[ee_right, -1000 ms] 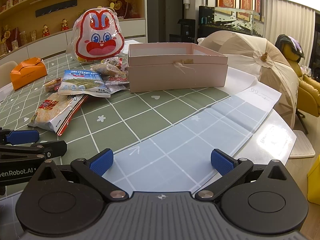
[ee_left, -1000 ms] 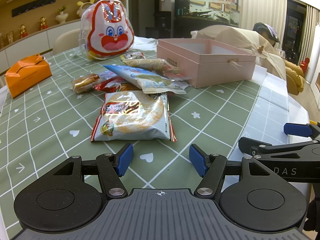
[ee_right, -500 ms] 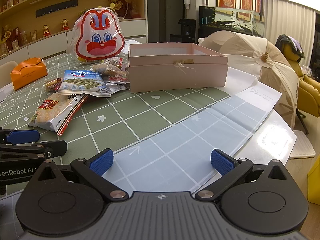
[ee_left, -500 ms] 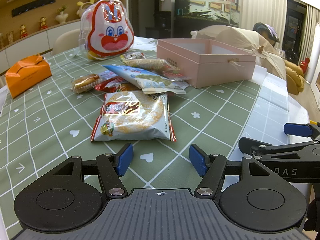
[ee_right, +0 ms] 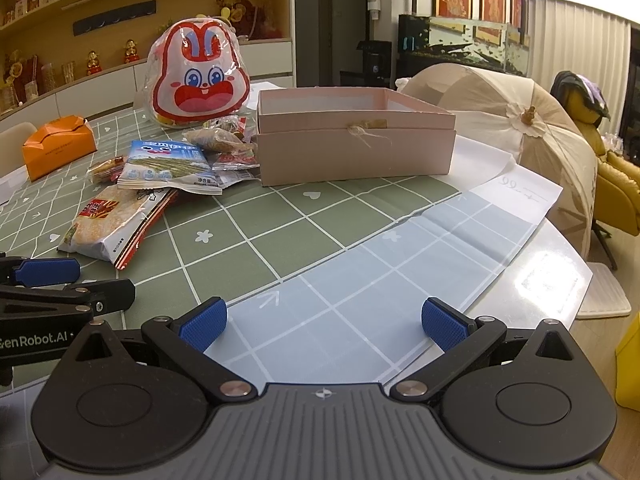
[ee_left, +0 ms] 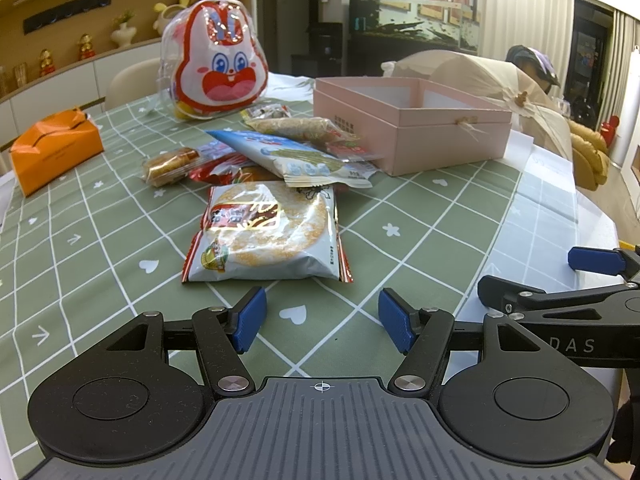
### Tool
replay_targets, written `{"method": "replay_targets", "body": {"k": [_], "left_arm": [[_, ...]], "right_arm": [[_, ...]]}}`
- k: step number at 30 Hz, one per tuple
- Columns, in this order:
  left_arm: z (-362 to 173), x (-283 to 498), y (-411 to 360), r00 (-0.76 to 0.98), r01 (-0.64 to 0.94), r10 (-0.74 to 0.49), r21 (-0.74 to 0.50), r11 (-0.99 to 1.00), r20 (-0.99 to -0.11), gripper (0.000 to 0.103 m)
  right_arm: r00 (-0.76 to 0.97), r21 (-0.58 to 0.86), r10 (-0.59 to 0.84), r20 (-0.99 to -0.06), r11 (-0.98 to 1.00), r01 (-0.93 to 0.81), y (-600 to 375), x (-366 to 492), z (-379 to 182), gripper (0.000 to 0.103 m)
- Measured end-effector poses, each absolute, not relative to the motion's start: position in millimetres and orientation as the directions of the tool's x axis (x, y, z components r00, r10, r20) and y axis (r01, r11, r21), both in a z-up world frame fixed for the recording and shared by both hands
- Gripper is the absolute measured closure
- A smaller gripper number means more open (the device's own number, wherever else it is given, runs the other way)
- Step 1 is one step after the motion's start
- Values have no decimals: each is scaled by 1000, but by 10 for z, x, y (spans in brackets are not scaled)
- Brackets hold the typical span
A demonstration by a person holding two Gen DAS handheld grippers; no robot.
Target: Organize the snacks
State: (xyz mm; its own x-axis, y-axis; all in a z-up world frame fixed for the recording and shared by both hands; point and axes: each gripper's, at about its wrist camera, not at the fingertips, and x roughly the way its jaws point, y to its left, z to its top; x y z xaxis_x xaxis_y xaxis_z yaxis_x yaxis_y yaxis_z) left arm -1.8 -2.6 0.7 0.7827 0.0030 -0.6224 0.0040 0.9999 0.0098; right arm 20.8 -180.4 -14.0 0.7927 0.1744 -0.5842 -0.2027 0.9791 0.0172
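Note:
A pile of snack packets lies on the green checked tablecloth (ee_left: 100, 248). Nearest is a rice cracker pack (ee_left: 266, 234) (ee_right: 112, 222), with a blue-and-white packet (ee_left: 296, 156) (ee_right: 168, 164) behind it and smaller wrapped snacks beyond. An open pink box (ee_left: 412, 136) (ee_right: 356, 136) stands to the right of the pile. My left gripper (ee_left: 322, 318) hovers open just short of the cracker pack, nothing between its fingers. My right gripper (ee_right: 324, 322) is open over the pale blue part of the cloth, empty, well in front of the box.
A rabbit-face bag (ee_left: 218, 70) (ee_right: 198, 80) stands behind the pile. An orange box (ee_left: 52, 150) (ee_right: 60, 146) sits at the far left. A beige folded parasol (ee_right: 516, 120) lies beyond the pink box. The table edge (ee_right: 576, 276) curves at the right.

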Motion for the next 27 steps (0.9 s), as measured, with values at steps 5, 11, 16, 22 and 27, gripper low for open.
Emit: {"method": "replay_targets", "body": {"k": [5, 11, 16, 22, 27], "left_arm": [[11, -25, -39, 783, 4, 3, 10, 1000, -622, 34], [12, -30, -42, 783, 4, 3, 10, 1000, -622, 34], [10, -24, -37, 783, 4, 3, 10, 1000, -622, 34], [10, -25, -38, 783, 4, 3, 10, 1000, -622, 34], [10, -26, -41, 783, 4, 3, 10, 1000, -622, 34]], "right_arm": [[793, 18, 175, -583, 979, -203, -1805, 210, -137, 0], [793, 17, 175, -583, 979, -203, -1803, 212, -136, 0], [793, 17, 175, -583, 979, -203, -1802, 209, -139, 0], [793, 17, 175, -583, 979, -203, -1802, 212, -138, 0], [793, 17, 174, -583, 979, -202, -1802, 210, -140, 0]]}}
